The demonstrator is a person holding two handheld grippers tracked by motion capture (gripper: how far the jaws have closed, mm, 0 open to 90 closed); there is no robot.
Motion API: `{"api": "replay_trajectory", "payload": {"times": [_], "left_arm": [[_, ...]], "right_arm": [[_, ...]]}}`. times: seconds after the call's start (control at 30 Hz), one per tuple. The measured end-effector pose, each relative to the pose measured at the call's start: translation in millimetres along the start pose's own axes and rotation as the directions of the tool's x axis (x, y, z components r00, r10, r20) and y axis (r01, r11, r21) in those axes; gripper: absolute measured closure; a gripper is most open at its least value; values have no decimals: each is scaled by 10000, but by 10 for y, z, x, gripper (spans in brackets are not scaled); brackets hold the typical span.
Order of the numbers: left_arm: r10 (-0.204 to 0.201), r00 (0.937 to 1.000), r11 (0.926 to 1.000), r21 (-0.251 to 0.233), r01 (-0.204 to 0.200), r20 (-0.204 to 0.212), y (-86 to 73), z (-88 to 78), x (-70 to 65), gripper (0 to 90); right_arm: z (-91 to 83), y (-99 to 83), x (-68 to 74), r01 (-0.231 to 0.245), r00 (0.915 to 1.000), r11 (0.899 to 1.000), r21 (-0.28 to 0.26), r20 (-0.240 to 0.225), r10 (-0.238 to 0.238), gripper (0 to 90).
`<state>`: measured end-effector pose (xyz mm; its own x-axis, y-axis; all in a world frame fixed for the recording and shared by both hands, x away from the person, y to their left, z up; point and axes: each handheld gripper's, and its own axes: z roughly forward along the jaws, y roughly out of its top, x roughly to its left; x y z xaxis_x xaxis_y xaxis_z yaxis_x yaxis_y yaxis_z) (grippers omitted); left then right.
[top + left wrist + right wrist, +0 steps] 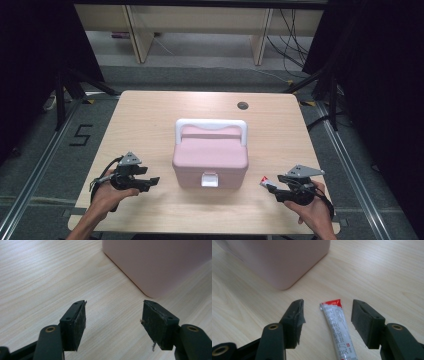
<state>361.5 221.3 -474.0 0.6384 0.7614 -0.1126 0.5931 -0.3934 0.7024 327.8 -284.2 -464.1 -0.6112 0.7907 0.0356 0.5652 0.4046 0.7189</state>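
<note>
A pink box with a white handle and a white front latch stands shut in the middle of the table; its corner shows in the left gripper view and the right gripper view. A small white tube with a red end lies flat on the wood between the jaws of my right gripper, which is open and not touching it. In the high view the tube sits right of the box, in front of the right gripper. My left gripper is open and empty, left of the box.
The wooden table has a round cable hole at the back right. Black tripod legs stand on the floor at both sides. A desk frame and cables lie beyond the far edge.
</note>
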Motion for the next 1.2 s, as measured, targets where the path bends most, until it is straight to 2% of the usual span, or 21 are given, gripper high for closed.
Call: {"api": "replay_trajectory", "payload": {"times": [0.03,0.13,0.17,0.2,0.33,0.37,0.4,0.43,0.47,0.57,0.67,0.7,0.73,0.77,0.8,0.83,0.9,0.93,1.03,1.1,1.2], "left_arm": [[60,10000,10000,63,-60,21,3,-9,5,353],[-65,10000,10000,-25,65,-70,12,-7,11,352],[-137,9999,9999,-72,136,-48,15,-3,6,351],[-11,10000,10000,23,10,34,20,-13,13,351],[-92,9999,10000,-23,92,66,46,-19,8,346],[-49,9999,9999,-96,50,112,52,-27,10,345],[-63,10000,9999,-115,64,34,60,-38,6,344],[-63,10000,9999,-115,64,34,60,-38,6,344],[-218,9998,9993,-316,218,23,71,-32,4,342],[-131,9997,9997,-223,135,190,84,-44,9,339],[-98,9998,9997,-239,102,185,86,-42,6,334],[-121,9998,9995,-274,125,148,86,-42,1,324],[-311,9993,9987,-399,319,185,90,-41,-7,322],[-148,9996,9994,-293,155,232,101,-61,7,317],[-263,9994,9987,-436,271,203,113,-67,3,312],[-227,9992,9988,-427,241,326,132,-83,17,308],[-288,9989,9979,-562,309,375,181,-121,32,304],[-343,9985,9966,-736,374,432,208,-138,38,303],[-351,9983,9958,-827,389,470,273,-189,51,299],[-382,9978,9925,-1138,442,548,366,-243,44,294],[-63,9978,9941,-1078,134,666,462,-306,54,295]], "right_arm": [[-11,1,19,25,9997,9999,-138,236,-21,440],[0,-2,47,-254,9996,9991,-331,128,258,415],[2,-11,42,-140,9992,9984,-540,372,160,408],[9,-20,48,-292,9990,9982,-522,312,308,402],[4,-57,92,-536,9985,9969,-570,97,542,379],[8,-61,82,-247,9996,9973,-691,111,255,367],[5,-67,119,-620,9981,9962,-608,-66,617,354],[5,-67,119,-620,9981,9962,-608,-66,617,354],[3,-73,126,-304,9995,9967,-757,46,308,339],[-6,-84,198,-671,9977,9950,-742,-43,670,313],[-4,-86,228,-664,9978,9949,-757,-33,663,304],[22,-91,243,-451,9989,9956,-816,-133,441,286],[11,-91,249,-335,9994,9968,-724,41,339,279],[21,-94,261,-338,9994,9966,-758,94,346,271],[29,-99,291,-638,9980,9957,-675,-29,637,269],[35,-96,270,-302,9995,9969,-731,-1,303,264],[29,-99,274,-396,9992,9961,-786,14,398,260],[21,-100,291,-637,9980,9953,-728,-11,638,260],[27,-103,284,-599,9981,9944,-873,57,606,260],[30,-106,282,-627,9980,9951,-759,-14,627,260],[35,-102,266,-341,9994,9961,-818,14,344,263]]}}
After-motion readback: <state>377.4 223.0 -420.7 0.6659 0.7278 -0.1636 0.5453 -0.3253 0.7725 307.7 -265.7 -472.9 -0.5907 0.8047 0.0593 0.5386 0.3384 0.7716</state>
